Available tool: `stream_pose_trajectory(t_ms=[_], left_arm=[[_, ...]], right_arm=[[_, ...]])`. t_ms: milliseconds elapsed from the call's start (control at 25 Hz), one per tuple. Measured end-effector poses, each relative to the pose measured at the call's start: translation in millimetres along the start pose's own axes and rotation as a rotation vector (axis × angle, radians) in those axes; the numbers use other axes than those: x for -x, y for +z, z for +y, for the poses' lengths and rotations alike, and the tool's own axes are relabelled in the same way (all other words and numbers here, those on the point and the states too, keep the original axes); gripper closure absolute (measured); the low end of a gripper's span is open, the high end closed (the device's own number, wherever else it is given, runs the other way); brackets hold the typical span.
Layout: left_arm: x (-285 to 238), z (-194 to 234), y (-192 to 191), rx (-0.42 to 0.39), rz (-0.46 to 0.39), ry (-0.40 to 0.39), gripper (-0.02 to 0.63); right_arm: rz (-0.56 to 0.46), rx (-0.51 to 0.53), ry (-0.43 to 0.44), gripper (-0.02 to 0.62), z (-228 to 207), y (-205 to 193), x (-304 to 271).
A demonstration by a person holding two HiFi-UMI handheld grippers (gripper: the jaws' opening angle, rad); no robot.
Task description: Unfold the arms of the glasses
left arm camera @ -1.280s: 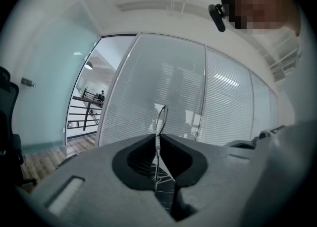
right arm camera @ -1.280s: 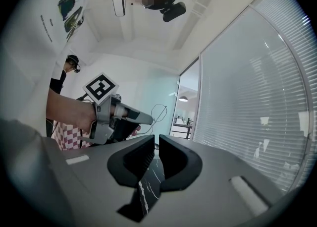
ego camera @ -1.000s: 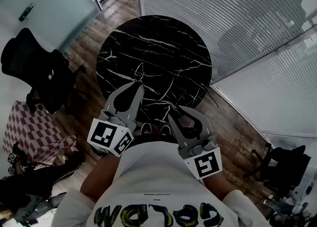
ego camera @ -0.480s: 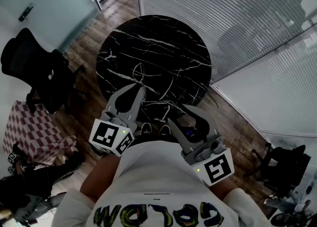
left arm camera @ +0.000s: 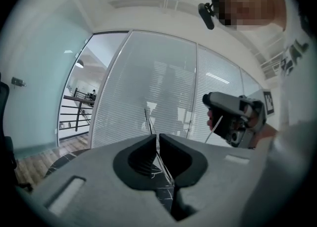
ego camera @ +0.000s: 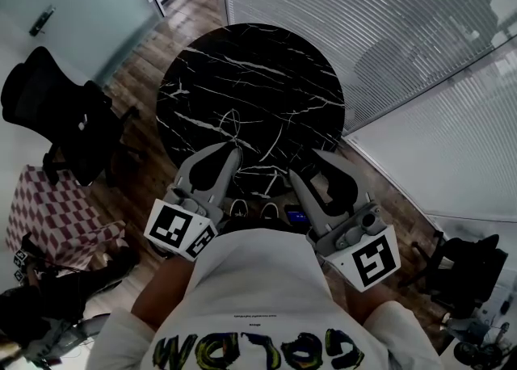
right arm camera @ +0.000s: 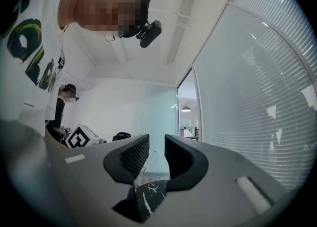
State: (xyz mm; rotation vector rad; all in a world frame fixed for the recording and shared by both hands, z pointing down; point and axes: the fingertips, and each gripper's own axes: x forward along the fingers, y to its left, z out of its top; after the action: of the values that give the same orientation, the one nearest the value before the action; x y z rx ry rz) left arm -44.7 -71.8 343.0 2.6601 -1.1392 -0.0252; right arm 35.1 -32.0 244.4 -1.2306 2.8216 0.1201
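I am holding one pair of glasses over the one round desk, my left gripper pinching a thin arm. My right gripper is standing spread, its jaws just narrowing on nothing. Two black chairs are standing well apart, one left, one right.

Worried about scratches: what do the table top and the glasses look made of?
Table top: black marble or marble-look laminate, by its white veins; finish unclear.
Glasses: probably thin metal wire, by the hairline frame; lenses too faint to judge.
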Motion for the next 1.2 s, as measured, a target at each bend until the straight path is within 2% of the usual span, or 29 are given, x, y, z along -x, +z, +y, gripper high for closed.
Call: stream_pose_trajectory(t_ms=[120, 240, 440, 760, 1000, 1200], left_arm=[[1.4, -14.4, 5.5, -0.004, -0.017, -0.054, 0.586], [2.7, -26.9, 8.0, -0.032, -0.018, -0.098, 0.588], [2.2, -39.3, 3.8, -0.122, 0.001, -0.132, 0.588], [-2.1, -52.8, 8.0, -0.158, -0.029, -0.156, 0.588], [-3.0, -57.0, 3.8, -0.203, -0.018, -0.169, 0.589], [-2.3, -57.6, -5.2, -0.329, 0.046, -0.18, 0.589]], right_arm=[[0.039, -0.004, 0.025, 0.5, -7.6, -13.2, -8.1], [0.074, -0.028, 0.101, 0.5, -3.8, -28.2, -16.8], [0.149, -0.147, 0.228, 0.518, 11.0, -55.2, -26.3], [0.21, -0.319, 0.288, 0.518, 13.5, -75.7, -33.6], [0.21, -0.396, 0.32, 0.526, 13.9, -78.5, -35.1], [0.217, -0.412, 0.332, 0.543, 15.1, -81.0, -35.6]])
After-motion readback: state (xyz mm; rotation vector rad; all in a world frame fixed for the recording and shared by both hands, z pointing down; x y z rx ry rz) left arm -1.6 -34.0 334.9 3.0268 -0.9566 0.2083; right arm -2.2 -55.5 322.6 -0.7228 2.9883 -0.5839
